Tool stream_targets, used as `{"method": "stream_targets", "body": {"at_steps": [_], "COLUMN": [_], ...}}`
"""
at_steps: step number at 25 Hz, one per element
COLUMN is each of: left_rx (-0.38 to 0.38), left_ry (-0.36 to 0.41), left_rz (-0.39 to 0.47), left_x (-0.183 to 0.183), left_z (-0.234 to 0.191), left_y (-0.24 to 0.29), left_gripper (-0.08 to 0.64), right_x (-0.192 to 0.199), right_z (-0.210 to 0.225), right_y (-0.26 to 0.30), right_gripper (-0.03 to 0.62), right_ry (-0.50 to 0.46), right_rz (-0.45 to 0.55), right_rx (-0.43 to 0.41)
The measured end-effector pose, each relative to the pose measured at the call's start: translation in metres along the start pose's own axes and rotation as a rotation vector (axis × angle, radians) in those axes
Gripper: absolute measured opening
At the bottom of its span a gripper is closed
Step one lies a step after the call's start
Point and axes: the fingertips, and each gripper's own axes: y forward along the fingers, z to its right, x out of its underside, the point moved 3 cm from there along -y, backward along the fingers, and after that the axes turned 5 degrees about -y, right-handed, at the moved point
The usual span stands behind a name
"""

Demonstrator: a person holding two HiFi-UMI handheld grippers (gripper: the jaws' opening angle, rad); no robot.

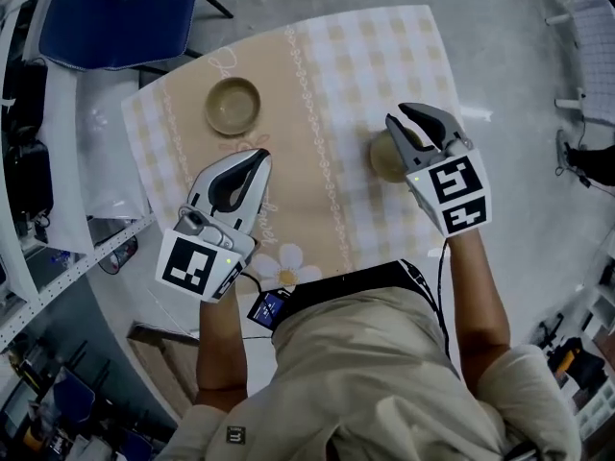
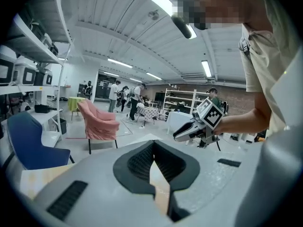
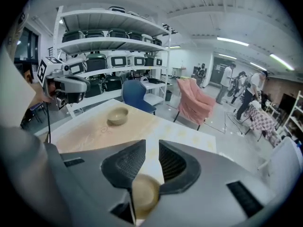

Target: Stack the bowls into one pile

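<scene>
Two tan bowls rest on the checked tablecloth point(image 1: 317, 56). One bowl point(image 1: 233, 105) stands alone at the far left and shows again as the far bowl point(image 3: 118, 116) in the right gripper view. The other bowl point(image 1: 385, 157) lies partly under my right gripper point(image 1: 396, 114); the same bowl point(image 3: 144, 193) shows low between that gripper's jaws. My right gripper point(image 3: 152, 148) is open, hovering over this bowl and holding nothing. My left gripper point(image 1: 259, 157) hangs over the table's near left, below the far bowl. In its own view my left gripper point(image 2: 154, 148) is shut, tips touching, with nothing in it.
A blue chair point(image 1: 115, 17) stands past the table's far left corner. White shelving point(image 1: 58, 257) runs along the left. A pink chair point(image 2: 97, 122) and several people stand farther off in the room. The table's right edge point(image 1: 452, 75) drops to grey floor.
</scene>
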Motion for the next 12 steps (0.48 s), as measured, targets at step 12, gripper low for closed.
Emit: {"method": "stream_targets", "body": {"at_steps": [12], "left_rx": [0.115], "left_ry": [0.034], "left_rz": [-0.068], "left_x": [0.015], "left_z": [0.045], "left_y": [0.048], "left_gripper": [0.008], "right_x": [0.123], "right_z": [0.014], "right_y": [-0.007], "right_gripper": [0.098], "right_ry": [0.164], "right_rz": [-0.153], "right_rx": [0.016]}}
